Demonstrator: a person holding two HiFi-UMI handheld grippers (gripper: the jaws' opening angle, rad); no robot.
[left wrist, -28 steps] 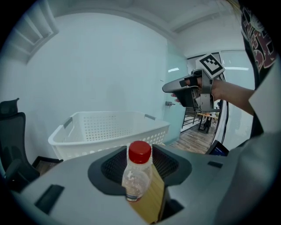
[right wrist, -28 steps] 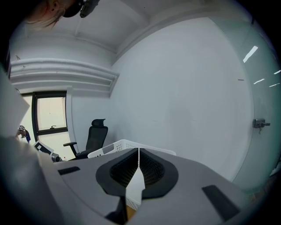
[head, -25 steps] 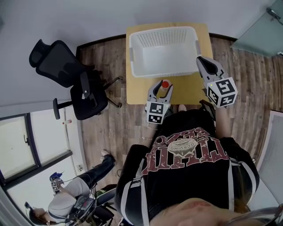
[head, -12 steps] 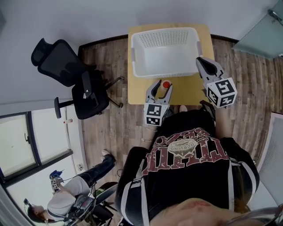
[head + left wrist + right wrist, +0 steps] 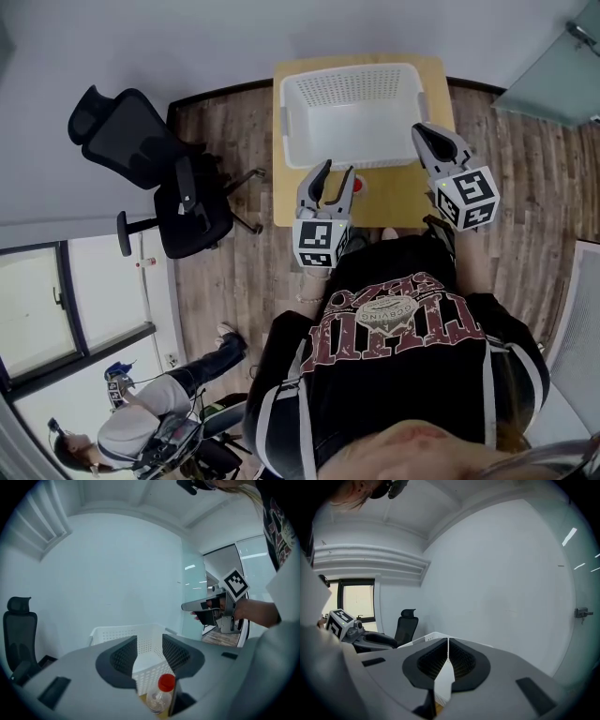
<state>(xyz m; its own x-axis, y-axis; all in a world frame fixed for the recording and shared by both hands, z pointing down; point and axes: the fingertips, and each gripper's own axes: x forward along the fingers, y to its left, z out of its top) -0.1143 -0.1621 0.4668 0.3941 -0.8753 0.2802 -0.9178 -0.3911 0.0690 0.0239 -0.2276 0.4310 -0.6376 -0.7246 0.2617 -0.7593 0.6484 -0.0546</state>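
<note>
A small clear bottle with a red cap (image 5: 357, 182) stands on the wooden table (image 5: 403, 195), just in front of a white perforated basket (image 5: 352, 71). My left gripper (image 5: 336, 172) hangs open above and a little left of the bottle, holding nothing. In the left gripper view the bottle (image 5: 159, 698) shows low between the open jaws of the left gripper (image 5: 150, 646), with the basket (image 5: 140, 641) behind. My right gripper (image 5: 424, 132) is shut and empty at the basket's right front corner. In the right gripper view the right gripper (image 5: 447, 642) points over the basket rim (image 5: 433, 635).
A black office chair (image 5: 141, 155) stands on the wood floor left of the table. Another person (image 5: 141, 431) is at the lower left. A glass door (image 5: 553, 66) lies to the right. A plain wall runs behind the table.
My left gripper has risen and drawn back from the bottle, which stays on the table and now sits lower in its view. The right gripper has barely moved.
</note>
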